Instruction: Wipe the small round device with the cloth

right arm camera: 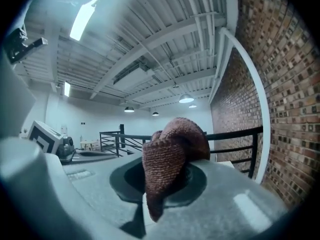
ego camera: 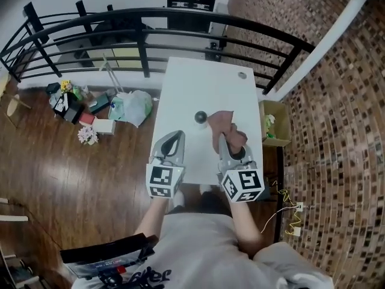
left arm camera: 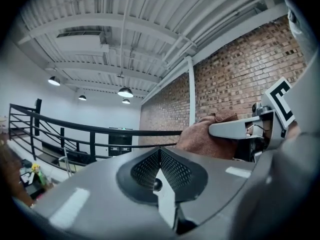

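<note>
**Cloth Waits Beside the Little Round Thing**

The person's shirt [ego camera: 198,239] fills the bottom of the frame. Above it lies the white table [ego camera: 198,83]. The right gripper [ego camera: 219,136] is squeezed tight on the brown cloth [ego camera: 224,122]. The left gripper [ego camera: 178,135] is closed with nothing in it. The small round device [ego camera: 200,118] sits mid-table, just up and left of the cloth, so the right gripper looks best placed to wipe it.

We see the reddish-brown knitted cloth [right arm camera: 170,149] as coarse, nubby yarn. The left tool [left arm camera: 160,151] and right tool [ego camera: 219,136] look like smooth, matt grey plastic, the left one's black pads [left arm camera: 175,171] finely dotted. The white table [ego camera: 192,83] is smooth and faintly sheeny; the brown plank floor [ego camera: 72,167] is polished wood, the wall [ego camera: 337,101] rough brick.
</note>
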Demonstrator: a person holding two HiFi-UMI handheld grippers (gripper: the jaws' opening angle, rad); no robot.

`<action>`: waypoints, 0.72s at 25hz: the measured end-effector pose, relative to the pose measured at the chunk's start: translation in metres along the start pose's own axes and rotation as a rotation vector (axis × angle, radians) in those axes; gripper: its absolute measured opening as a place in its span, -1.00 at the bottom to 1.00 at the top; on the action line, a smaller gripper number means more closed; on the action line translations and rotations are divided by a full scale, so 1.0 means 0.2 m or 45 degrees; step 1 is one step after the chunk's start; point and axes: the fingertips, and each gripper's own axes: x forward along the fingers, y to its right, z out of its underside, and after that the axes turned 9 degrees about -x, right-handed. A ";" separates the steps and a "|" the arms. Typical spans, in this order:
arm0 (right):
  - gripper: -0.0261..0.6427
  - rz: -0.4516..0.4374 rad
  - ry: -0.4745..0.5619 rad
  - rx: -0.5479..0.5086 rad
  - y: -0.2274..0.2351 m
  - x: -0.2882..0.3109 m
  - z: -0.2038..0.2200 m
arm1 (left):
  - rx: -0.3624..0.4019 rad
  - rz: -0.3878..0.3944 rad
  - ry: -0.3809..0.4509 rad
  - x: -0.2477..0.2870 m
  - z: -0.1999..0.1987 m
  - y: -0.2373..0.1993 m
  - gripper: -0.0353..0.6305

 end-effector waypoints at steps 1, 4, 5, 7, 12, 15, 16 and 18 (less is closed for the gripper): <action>-0.84 0.003 -0.012 0.005 0.03 0.03 0.02 | -0.001 -0.002 -0.014 0.04 0.02 -0.02 -0.84; -0.84 0.015 -0.037 0.020 0.12 0.12 0.07 | 0.021 -0.009 -0.070 0.16 0.10 -0.06 -0.84; -0.84 0.021 -0.042 0.024 0.16 0.14 0.08 | 0.029 -0.004 -0.086 0.20 0.13 -0.06 -0.84; -0.84 0.024 -0.049 0.028 0.23 0.20 0.10 | 0.021 0.029 -0.099 0.27 0.19 -0.06 -0.84; -0.84 0.022 -0.112 0.065 0.34 0.29 0.20 | -0.020 0.055 -0.228 0.40 0.40 -0.08 -0.61; -0.84 0.025 -0.151 0.083 0.39 0.32 0.28 | -0.012 0.045 -0.309 0.46 0.53 -0.10 -0.57; -0.84 0.025 -0.166 0.090 0.40 0.33 0.31 | -0.014 0.043 -0.334 0.48 0.58 -0.10 -0.54; -0.84 0.025 -0.194 0.100 0.42 0.35 0.37 | -0.028 0.042 -0.376 0.53 0.67 -0.11 -0.50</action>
